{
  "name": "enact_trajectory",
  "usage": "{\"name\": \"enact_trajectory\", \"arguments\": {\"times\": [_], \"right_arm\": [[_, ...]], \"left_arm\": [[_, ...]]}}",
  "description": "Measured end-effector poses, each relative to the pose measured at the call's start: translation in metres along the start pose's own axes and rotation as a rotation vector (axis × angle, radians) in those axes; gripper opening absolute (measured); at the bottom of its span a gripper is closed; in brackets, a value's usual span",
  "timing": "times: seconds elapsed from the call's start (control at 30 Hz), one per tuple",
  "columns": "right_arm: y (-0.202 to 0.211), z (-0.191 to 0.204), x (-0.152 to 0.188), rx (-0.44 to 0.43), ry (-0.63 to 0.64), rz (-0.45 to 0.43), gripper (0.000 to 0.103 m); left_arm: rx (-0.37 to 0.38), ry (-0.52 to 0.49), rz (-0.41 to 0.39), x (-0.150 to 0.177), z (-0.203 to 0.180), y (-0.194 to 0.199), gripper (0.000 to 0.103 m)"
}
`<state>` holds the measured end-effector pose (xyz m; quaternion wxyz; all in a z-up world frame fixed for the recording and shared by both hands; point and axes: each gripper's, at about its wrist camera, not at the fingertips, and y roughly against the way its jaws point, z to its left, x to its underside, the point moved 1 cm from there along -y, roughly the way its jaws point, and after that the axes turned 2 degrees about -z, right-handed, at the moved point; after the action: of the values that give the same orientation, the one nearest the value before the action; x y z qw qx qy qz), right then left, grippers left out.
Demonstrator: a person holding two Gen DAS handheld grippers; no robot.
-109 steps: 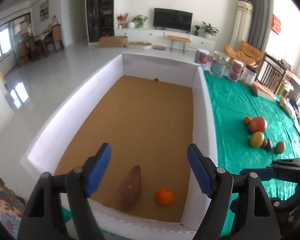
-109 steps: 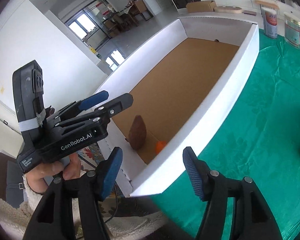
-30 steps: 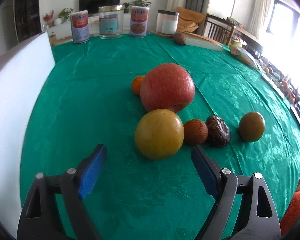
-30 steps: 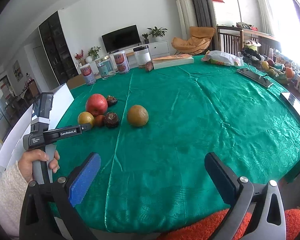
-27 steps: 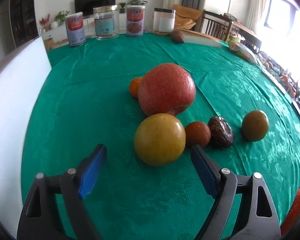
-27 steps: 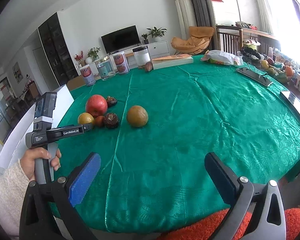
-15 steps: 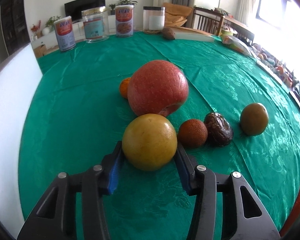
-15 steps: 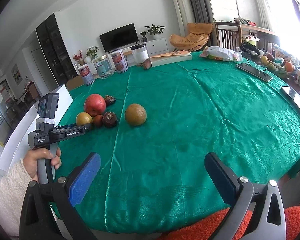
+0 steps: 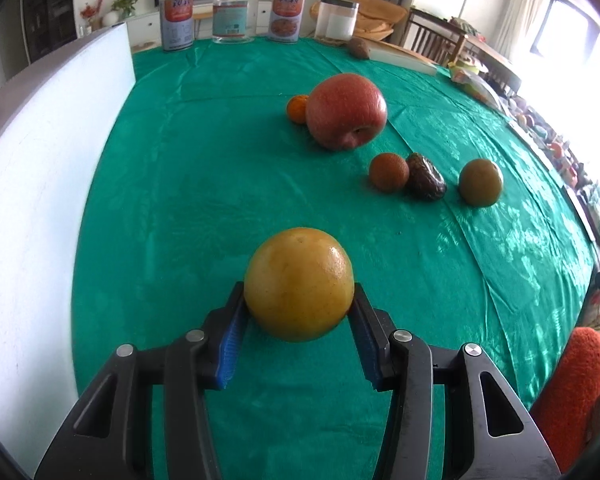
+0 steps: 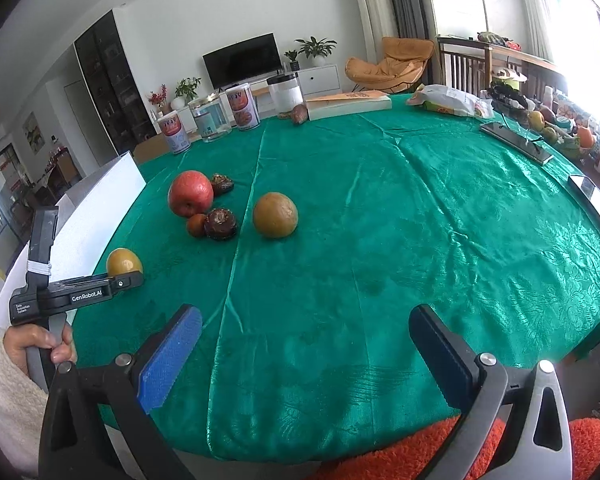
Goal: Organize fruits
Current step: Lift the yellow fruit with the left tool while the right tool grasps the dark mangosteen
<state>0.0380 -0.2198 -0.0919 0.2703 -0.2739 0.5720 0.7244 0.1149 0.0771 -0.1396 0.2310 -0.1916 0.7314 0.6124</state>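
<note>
My left gripper (image 9: 298,314) is shut on a yellow-orange round fruit (image 9: 299,283) and holds it above the green tablecloth (image 9: 204,184), back from the other fruits. The same fruit (image 10: 123,262) shows in the right wrist view in the left gripper (image 10: 118,280). On the cloth lie a red apple (image 9: 346,115), a small orange (image 9: 297,109), a small reddish-brown fruit (image 9: 388,172), a dark wrinkled fruit (image 9: 425,177) and a brownish-green round fruit (image 9: 480,182). My right gripper (image 10: 304,356) is open and empty near the table's front edge.
The white wall of the box (image 9: 40,184) stands along the left of the cloth. Several tins and jars (image 9: 236,14) stand at the far edge, with a flat box (image 10: 348,105) and a brown tuber (image 10: 299,114). Phones (image 10: 516,142) lie at the right.
My left gripper closed on the yellow-orange fruit, lifted it and drew it back from the other fruits toward the box side. My right gripper stayed open and nearly still.
</note>
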Motion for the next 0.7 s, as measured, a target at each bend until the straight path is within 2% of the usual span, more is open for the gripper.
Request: {"name": "enact_trajectory", "arguments": {"times": [0.13, 0.27, 0.33, 0.53, 0.7], "right_arm": [[-0.019, 0.019, -0.012, -0.081, 0.097, 0.085, 0.103], [-0.044, 0.044, -0.034, -0.097, 0.262, 0.144, 0.103], [-0.06, 0.044, -0.045, -0.075, 0.3, 0.168, 0.103], [-0.102, 0.002, -0.067, -0.058, 0.14, 0.268, 0.102], [-0.128, 0.006, -0.078, -0.063, 0.148, 0.282, 0.093]], "left_arm": [[-0.022, -0.026, -0.015, 0.009, 0.0, 0.004, 0.051], [-0.026, -0.024, -0.037, 0.009, 0.001, 0.003, 0.055], [-0.029, -0.02, -0.044, 0.009, 0.002, 0.003, 0.061], [-0.029, -0.013, -0.06, 0.008, 0.007, 0.001, 0.066], [-0.038, -0.024, -0.058, 0.006, 0.005, -0.001, 0.069]]}}
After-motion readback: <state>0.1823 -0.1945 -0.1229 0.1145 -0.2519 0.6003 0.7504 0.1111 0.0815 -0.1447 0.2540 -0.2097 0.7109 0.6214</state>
